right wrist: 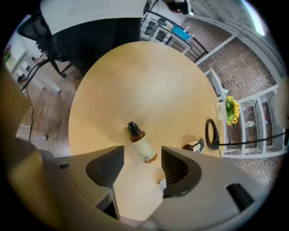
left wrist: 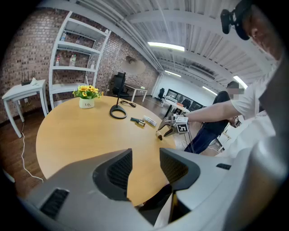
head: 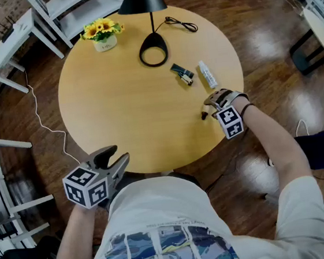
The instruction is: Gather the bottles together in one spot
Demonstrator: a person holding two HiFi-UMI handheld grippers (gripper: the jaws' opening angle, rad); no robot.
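Observation:
Three small bottles lie on the right side of the round wooden table [head: 118, 102]. A white bottle [head: 207, 74] lies next to a dark bottle with a teal label [head: 182, 74]. An amber bottle with a black cap [right wrist: 142, 144] lies on its side between the jaws of my right gripper [right wrist: 141, 163]. Those jaws stand open, and the pads are clear of the bottle. In the head view the right gripper [head: 210, 107] hides most of that bottle. My left gripper [head: 117, 155] hovers open and empty at the table's near edge, far from the bottles.
A black lamp with a ring base [head: 153, 56] and its cable [head: 182, 24] stand at the back of the table. A pot of yellow flowers [head: 104, 37] sits at the back left. White shelves [head: 72, 8] and a white side table [head: 10, 44] stand beyond.

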